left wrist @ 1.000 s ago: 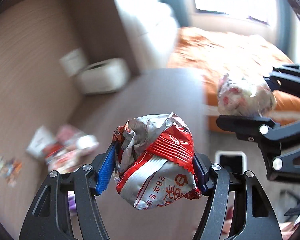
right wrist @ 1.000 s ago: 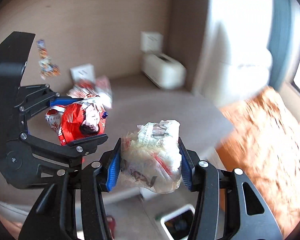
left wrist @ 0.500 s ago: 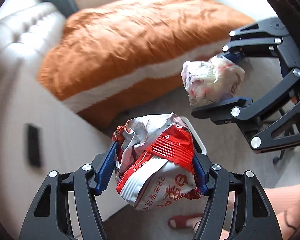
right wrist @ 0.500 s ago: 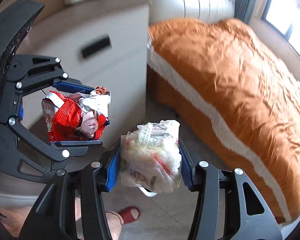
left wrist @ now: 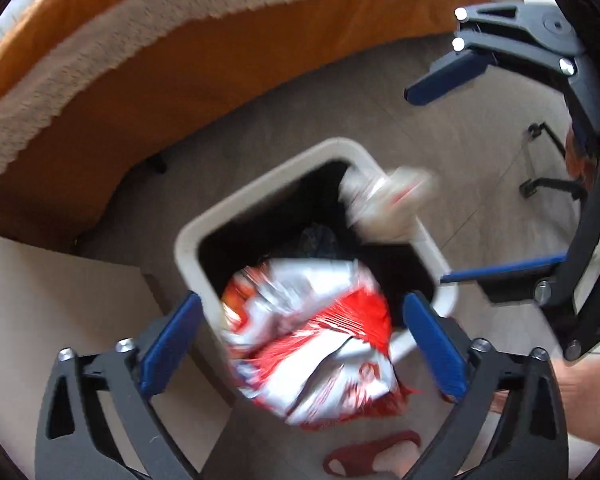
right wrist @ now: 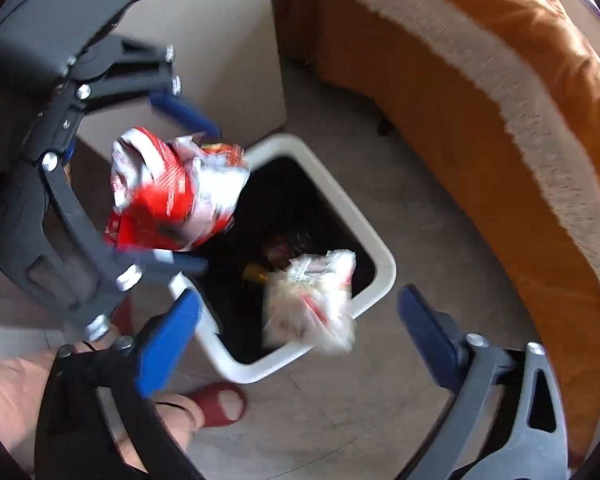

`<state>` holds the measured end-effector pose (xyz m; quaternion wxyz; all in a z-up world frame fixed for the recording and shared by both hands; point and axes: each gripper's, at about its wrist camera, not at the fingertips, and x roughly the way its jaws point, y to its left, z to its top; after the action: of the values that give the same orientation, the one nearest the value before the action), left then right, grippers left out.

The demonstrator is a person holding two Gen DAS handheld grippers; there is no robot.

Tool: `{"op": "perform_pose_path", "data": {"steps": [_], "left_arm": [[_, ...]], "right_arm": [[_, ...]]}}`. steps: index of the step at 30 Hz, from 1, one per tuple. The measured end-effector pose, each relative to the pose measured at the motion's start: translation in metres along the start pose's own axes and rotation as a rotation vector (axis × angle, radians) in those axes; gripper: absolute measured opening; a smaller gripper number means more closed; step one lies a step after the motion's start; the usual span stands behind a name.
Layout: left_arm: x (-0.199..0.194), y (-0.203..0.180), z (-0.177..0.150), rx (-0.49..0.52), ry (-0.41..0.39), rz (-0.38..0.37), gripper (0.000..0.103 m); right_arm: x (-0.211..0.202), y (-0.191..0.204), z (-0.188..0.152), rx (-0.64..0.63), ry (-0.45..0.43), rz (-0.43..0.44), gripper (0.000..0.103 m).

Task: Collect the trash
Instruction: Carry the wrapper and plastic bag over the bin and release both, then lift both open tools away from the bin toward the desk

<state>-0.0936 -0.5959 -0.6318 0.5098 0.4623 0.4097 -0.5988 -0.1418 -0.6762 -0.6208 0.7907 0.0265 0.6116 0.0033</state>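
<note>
A white square trash bin [left wrist: 188, 236] with a black liner stands on the floor below both grippers; it also shows in the right wrist view [right wrist: 384, 268]. My left gripper [left wrist: 300, 330] is open, and the crumpled red and silver snack wrapper [left wrist: 312, 340] falls free between its blue pads over the bin, blurred. My right gripper [right wrist: 300, 330] is open too, and the clear plastic wrapper [right wrist: 312, 300] drops blurred over the bin's near rim. Each gripper shows in the other's view: the right one [left wrist: 488, 172] and the left one [right wrist: 188, 192].
An orange bed cover with a white edge [left wrist: 140, 40] hangs close behind the bin. A beige cabinet side [right wrist: 220, 40] stands next to the bin. The person's foot in a red slipper [right wrist: 220, 402] is on the grey floor by the bin.
Both grippers swung down over the bin and opened. The red snack wrapper and the clear plastic wrapper have left the pads and are falling toward the bin.
</note>
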Motion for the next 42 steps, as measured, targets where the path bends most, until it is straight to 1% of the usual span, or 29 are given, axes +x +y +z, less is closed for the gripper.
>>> {"op": "perform_pose_path", "data": {"steps": [3, 6, 11, 14, 17, 20, 23, 25, 27, 31, 32, 33, 35, 38, 39, 41, 42], "left_arm": [[0.021, -0.006, -0.007, 0.019, 0.029, -0.003, 0.098], [0.022, -0.011, -0.013, 0.024, 0.035, 0.001, 0.098], [-0.008, -0.016, -0.018, 0.024, 0.026, -0.004, 0.098], [-0.029, -0.011, -0.016, 0.018, 0.01, -0.003, 0.098], [-0.049, -0.005, -0.006, 0.023, -0.011, 0.005, 0.098], [-0.082, -0.001, 0.0, 0.021, -0.049, 0.015, 0.098], [-0.111, 0.001, 0.008, -0.003, -0.084, 0.019, 0.098], [-0.138, 0.003, 0.01, -0.025, -0.107, 0.038, 0.098], [-0.163, 0.007, 0.009, -0.058, -0.127, 0.064, 0.098], [-0.218, 0.01, 0.004, -0.132, -0.186, 0.083, 0.098], [-0.231, 0.01, 0.003, -0.143, -0.201, 0.081, 0.098], [-0.248, 0.01, 0.001, -0.162, -0.221, 0.097, 0.098], [-0.267, 0.01, 0.0, -0.181, -0.24, 0.095, 0.098], [-0.305, 0.008, -0.004, -0.203, -0.275, 0.14, 0.098], [-0.325, 0.008, -0.006, -0.221, -0.298, 0.169, 0.098], [-0.354, 0.011, -0.009, -0.25, -0.328, 0.2, 0.098], [-0.376, 0.013, -0.013, -0.28, -0.354, 0.228, 0.098]], "right_arm": [[0.016, 0.002, -0.012, -0.052, 0.023, -0.025, 0.099], [0.016, 0.008, -0.018, -0.073, 0.038, -0.026, 0.099], [-0.004, 0.012, -0.008, -0.077, 0.035, -0.026, 0.099], [-0.031, 0.015, 0.002, -0.073, 0.014, -0.039, 0.099], [-0.052, 0.017, 0.01, -0.064, -0.003, -0.054, 0.099], [-0.077, 0.017, 0.02, -0.053, -0.025, -0.071, 0.099], [-0.109, 0.018, 0.029, -0.027, -0.055, -0.083, 0.099], [-0.134, 0.019, 0.035, 0.003, -0.083, -0.096, 0.099], [-0.155, 0.022, 0.039, 0.043, -0.101, -0.106, 0.099], [-0.203, 0.032, 0.045, 0.116, -0.156, -0.11, 0.099], [-0.217, 0.036, 0.047, 0.122, -0.175, -0.114, 0.099], [-0.225, 0.038, 0.048, 0.119, -0.188, -0.121, 0.099], [-0.246, 0.045, 0.051, 0.121, -0.207, -0.134, 0.099], [-0.279, 0.052, 0.058, 0.151, -0.235, -0.127, 0.099], [-0.293, 0.055, 0.061, 0.158, -0.254, -0.127, 0.099], [-0.319, 0.063, 0.069, 0.166, -0.297, -0.133, 0.099], [-0.333, 0.067, 0.073, 0.169, -0.322, -0.136, 0.099]]}}
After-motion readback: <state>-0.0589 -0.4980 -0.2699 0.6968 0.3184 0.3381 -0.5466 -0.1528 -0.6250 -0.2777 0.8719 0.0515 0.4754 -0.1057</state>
